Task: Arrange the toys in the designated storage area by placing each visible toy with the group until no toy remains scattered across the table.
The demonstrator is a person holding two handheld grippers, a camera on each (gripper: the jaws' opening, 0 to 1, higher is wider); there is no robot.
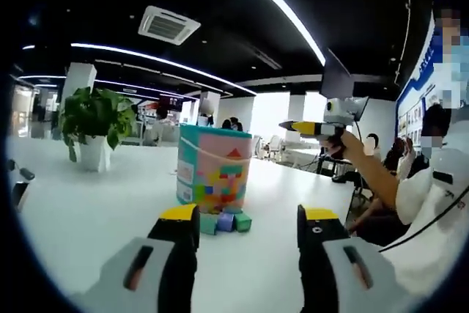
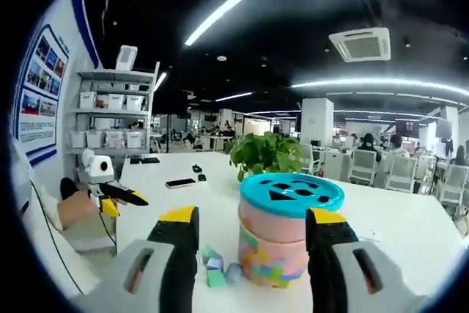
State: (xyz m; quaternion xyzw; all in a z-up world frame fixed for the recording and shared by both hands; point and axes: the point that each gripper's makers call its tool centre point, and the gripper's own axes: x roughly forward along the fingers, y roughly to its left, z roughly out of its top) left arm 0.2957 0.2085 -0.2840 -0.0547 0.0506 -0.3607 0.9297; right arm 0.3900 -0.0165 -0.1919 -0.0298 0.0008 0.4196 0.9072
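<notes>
A round toy bucket (image 1: pixel 214 168) printed with coloured blocks stands on the white table (image 1: pixel 88 210). Small green and purple blocks (image 1: pixel 226 221) lie at its foot. My left gripper (image 1: pixel 249 219) is open just short of those blocks, nothing between its jaws. The right gripper (image 1: pixel 314 128) hangs high to the right in a person's hand. In the right gripper view, the bucket (image 2: pixel 271 254) shows its teal shape-sorter lid (image 2: pixel 292 194), with blocks (image 2: pixel 215 276) to its left. My right gripper (image 2: pixel 253 219) is open above the table near the bucket. The left gripper (image 2: pixel 113 197) appears at far left.
A potted plant (image 1: pixel 95 119) stands on the table behind the bucket, also visible as the plant (image 2: pixel 267 153) beyond the lid. A phone (image 2: pixel 179 182) and small dark items lie farther back. Shelves (image 2: pixel 110 108) line the wall. A person's arm (image 1: pixel 374 170) reaches in at the right.
</notes>
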